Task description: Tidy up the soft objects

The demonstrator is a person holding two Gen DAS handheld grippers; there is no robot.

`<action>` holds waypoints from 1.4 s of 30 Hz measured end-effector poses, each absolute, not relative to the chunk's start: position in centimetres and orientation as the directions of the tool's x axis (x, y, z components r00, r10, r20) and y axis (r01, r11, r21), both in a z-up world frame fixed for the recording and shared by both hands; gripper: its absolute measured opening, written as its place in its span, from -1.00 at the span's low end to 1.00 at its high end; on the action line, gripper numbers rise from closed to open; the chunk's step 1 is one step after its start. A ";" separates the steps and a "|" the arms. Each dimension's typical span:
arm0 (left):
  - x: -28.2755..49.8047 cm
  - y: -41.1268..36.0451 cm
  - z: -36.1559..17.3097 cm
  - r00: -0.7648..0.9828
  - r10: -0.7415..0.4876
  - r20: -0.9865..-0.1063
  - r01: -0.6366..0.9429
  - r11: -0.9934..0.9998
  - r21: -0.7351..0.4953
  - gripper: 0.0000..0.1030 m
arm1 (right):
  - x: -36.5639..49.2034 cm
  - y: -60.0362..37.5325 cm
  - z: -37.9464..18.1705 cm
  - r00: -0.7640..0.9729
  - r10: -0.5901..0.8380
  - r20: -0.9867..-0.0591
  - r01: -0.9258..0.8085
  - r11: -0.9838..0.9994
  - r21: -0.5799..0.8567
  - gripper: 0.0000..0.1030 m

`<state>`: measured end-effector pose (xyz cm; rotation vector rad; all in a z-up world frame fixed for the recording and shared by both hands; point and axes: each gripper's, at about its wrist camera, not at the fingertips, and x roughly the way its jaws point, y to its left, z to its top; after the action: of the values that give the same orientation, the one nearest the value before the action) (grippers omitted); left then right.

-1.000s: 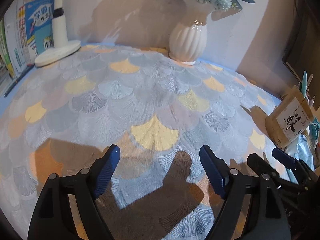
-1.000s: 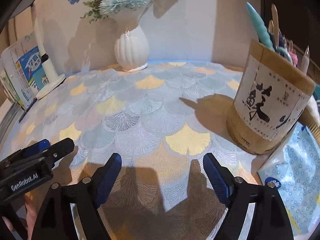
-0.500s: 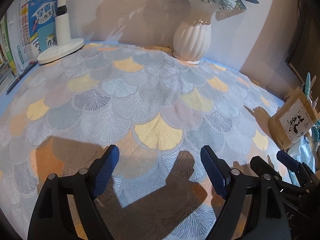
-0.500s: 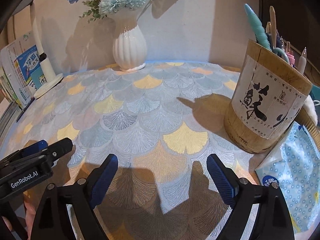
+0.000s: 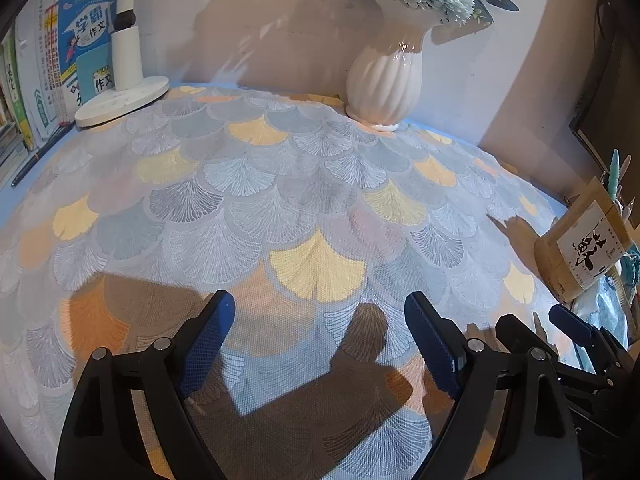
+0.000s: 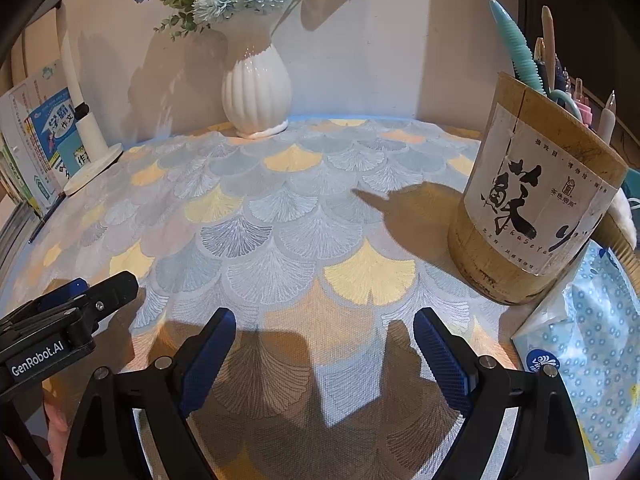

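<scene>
A cloth [image 5: 256,208] printed with grey, blue and yellow fan shapes lies flat over the table, also seen as the cloth [image 6: 288,216] in the right wrist view. A soft blue dotted tissue pack [image 6: 592,360] lies at the right edge beside the pen holder. My left gripper [image 5: 320,304] hovers over the cloth's near part, its jaws opening with nothing between them. My right gripper [image 6: 325,316] stands open just to its right, also empty. Each gripper shows in the other's view: the right gripper [image 5: 534,318] and the left gripper [image 6: 100,286].
A white ribbed vase [image 6: 256,92] with flowers stands at the back by the wall. A bamboo pen holder [image 6: 536,200] full of pens stands at the right. A white lamp base [image 5: 120,100] and upright books [image 5: 48,64] are at the back left.
Both grippers' jaws have spread a little wider. Neither hand has shifted noticeably over the cloth.
</scene>
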<state>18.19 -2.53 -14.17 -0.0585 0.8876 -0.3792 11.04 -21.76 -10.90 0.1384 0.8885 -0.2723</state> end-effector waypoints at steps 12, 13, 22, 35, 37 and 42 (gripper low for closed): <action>18.2 -2.5 -14.2 0.568 -0.347 -0.746 0.294 0.932 -0.210 0.67 | 11.3 -22.0 -11.1 0.596 -0.174 -0.784 0.280 0.960 0.000 0.74; 18.2 -2.5 -14.2 0.568 -0.347 -0.747 0.294 0.933 -0.209 0.67 | 11.3 -22.0 -11.1 0.595 -0.175 -0.784 0.281 0.960 0.000 0.74; 18.3 -2.5 -14.3 0.565 -0.348 -0.748 0.297 0.932 -0.209 0.68 | 11.3 -22.1 -11.1 0.594 -0.172 -0.786 0.279 0.960 0.000 0.74; 18.2 -2.5 -14.3 0.565 -0.352 -0.747 0.295 0.931 -0.216 0.69 | 11.4 -22.2 -11.4 0.591 -0.171 -0.788 0.278 0.961 0.001 0.74; 18.1 -2.6 -14.3 0.564 -0.353 -0.747 0.296 0.930 -0.216 0.69 | 11.4 -22.3 -11.5 0.586 -0.170 -0.792 0.278 0.961 0.000 0.74; 18.1 -2.6 -14.3 0.563 -0.354 -0.747 0.298 0.930 -0.216 0.69 | 11.5 -22.4 -11.5 0.587 -0.168 -0.792 0.274 0.962 -0.001 0.74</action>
<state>18.13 -2.61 -14.30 -0.0683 0.8939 -0.3841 11.46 -22.38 -11.47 0.1261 0.9076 -0.2581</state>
